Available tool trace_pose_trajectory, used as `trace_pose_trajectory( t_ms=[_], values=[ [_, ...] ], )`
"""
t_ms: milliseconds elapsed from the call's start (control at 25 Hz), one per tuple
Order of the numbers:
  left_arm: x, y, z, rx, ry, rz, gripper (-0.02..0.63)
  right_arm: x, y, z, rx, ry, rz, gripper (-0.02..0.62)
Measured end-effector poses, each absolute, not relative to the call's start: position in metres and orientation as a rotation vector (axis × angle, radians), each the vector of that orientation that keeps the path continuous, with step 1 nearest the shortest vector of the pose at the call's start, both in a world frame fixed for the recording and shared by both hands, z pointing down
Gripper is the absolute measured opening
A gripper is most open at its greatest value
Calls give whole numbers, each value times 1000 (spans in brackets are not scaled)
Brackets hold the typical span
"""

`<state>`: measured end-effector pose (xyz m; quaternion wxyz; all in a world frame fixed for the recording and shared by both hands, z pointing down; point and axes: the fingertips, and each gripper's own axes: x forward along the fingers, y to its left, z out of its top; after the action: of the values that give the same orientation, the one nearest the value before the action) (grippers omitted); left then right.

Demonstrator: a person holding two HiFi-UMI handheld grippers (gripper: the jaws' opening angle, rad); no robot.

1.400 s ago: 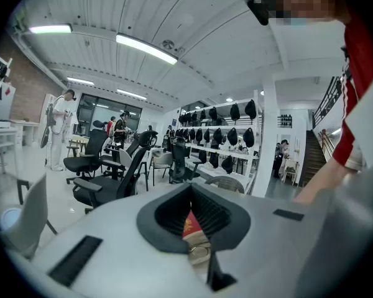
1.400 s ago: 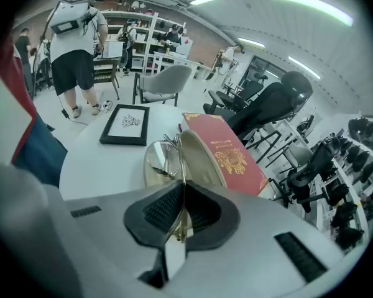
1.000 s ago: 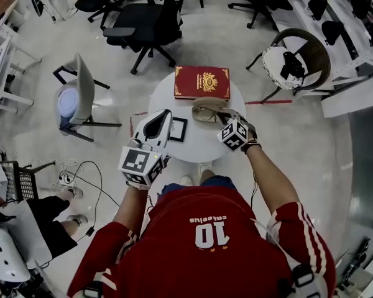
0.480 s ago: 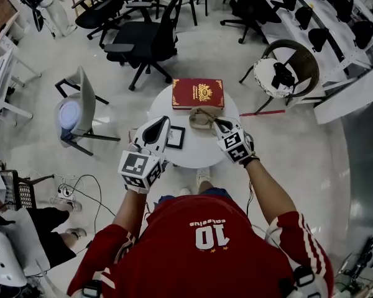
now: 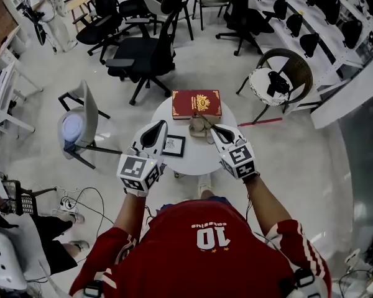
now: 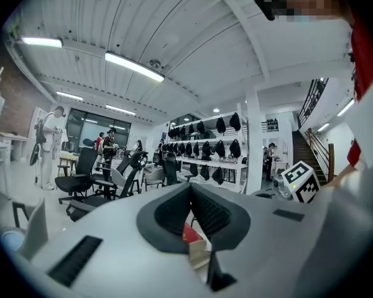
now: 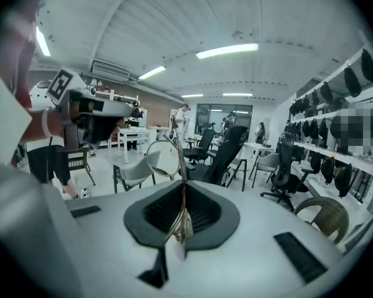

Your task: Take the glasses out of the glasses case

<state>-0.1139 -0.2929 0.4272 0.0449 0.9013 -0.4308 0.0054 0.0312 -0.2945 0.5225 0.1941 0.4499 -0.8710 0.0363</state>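
Note:
In the right gripper view my right gripper [image 7: 183,227] is shut on thin gold-wire glasses [image 7: 163,159]; one round lens stands up past the jaws, held in the air. In the head view that right gripper [image 5: 214,128] hovers over the right side of the round white table [image 5: 196,160], just beside the tan glasses case [image 5: 198,126]. The glasses are too thin to make out there. My left gripper [image 5: 159,125] is raised over the table's left side, shut and holding nothing. In its own view the left gripper [image 6: 190,188] points level across the room.
A red book [image 5: 197,103] lies at the table's far edge, and a small black-framed card [image 5: 173,145] near the left gripper. A black office chair [image 5: 143,58], a grey chair [image 5: 81,113] and a wicker chair [image 5: 280,73] ring the table. A seated person [image 5: 25,222] is at lower left.
The right gripper has risen well above the case with the glasses in it and rolled. The left gripper has risen a little. The table looks smaller and farther below.

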Motion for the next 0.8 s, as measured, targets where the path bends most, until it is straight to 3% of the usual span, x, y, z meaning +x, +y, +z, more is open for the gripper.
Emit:
trace_pose_trajectory(
  t_ms=[800],
  values=[
    [-93, -274, 384, 2840, -1268, -82, 9, 61, -253, 399, 1680, -2727, 149, 26]
  ],
)
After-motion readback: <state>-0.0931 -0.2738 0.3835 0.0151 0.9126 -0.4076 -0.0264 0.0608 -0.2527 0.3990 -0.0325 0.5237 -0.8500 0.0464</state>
